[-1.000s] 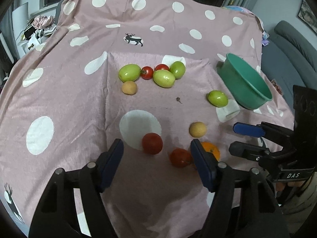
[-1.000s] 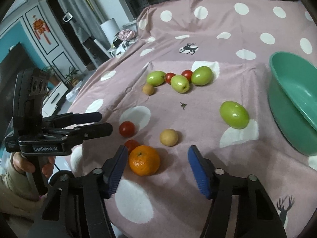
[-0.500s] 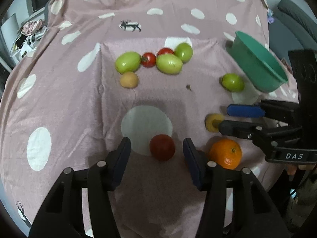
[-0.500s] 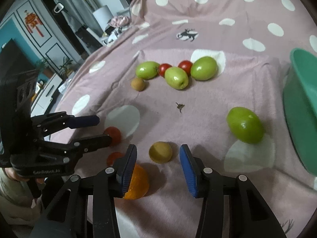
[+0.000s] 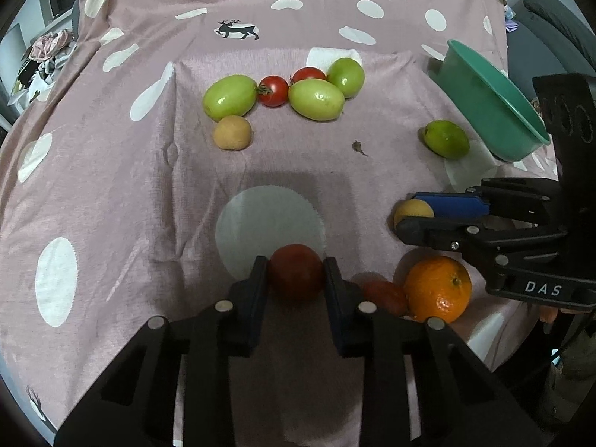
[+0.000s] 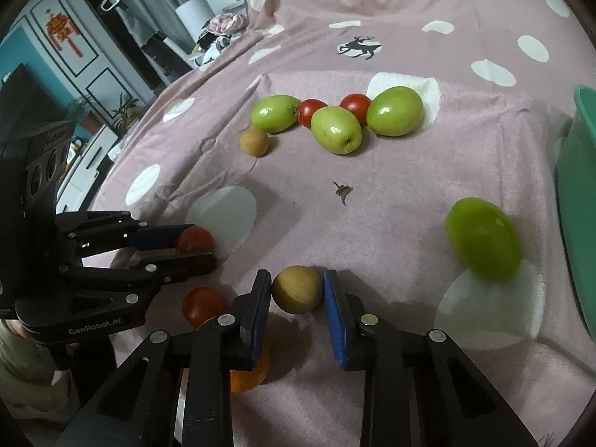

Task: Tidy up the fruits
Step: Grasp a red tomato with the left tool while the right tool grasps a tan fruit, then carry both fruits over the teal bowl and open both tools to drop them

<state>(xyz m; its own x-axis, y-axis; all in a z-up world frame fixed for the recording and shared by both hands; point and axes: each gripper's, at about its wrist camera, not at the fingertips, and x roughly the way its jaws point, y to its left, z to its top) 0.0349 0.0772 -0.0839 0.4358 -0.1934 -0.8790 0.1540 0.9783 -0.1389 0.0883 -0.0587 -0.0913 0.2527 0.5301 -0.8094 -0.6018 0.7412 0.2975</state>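
- Pink cloth (image 5: 111,186) with white dots and small deer prints covers the bench and carries all the fruit.
- Green bowl (image 5: 491,100) stands tilted at the far right edge of the cloth; only its rim (image 6: 581,186) shows in the right wrist view.
- Left tongs (image 5: 296,279) sit low over the near part of the cloth, narrowed onto a red tomato (image 5: 296,275), with both pads against its sides; the same tomato (image 6: 193,240) shows between the pads from the right wrist view.
- Right tongs (image 6: 296,292) are narrowed around a tan round fruit (image 6: 296,288); the left pad touches it, while a thin gap seems to remain at the right pad, so I cannot tell whether the grip is firm. From the left wrist view this fruit (image 5: 413,212) peeks out at the fingertips.
- Orange (image 5: 437,287) lies on the cloth just under the right tongs, touching a second red tomato (image 5: 383,294).
- Far cluster: three green fruits (image 5: 314,98) and two small red tomatoes (image 5: 273,91) lie in a touching row, with another tan fruit (image 5: 231,132) just in front of its left end.
- Lone green fruit (image 5: 447,138) rests near the bowl, apart from the row.
- Small dark stem scrap (image 5: 359,147) lies mid-cloth.
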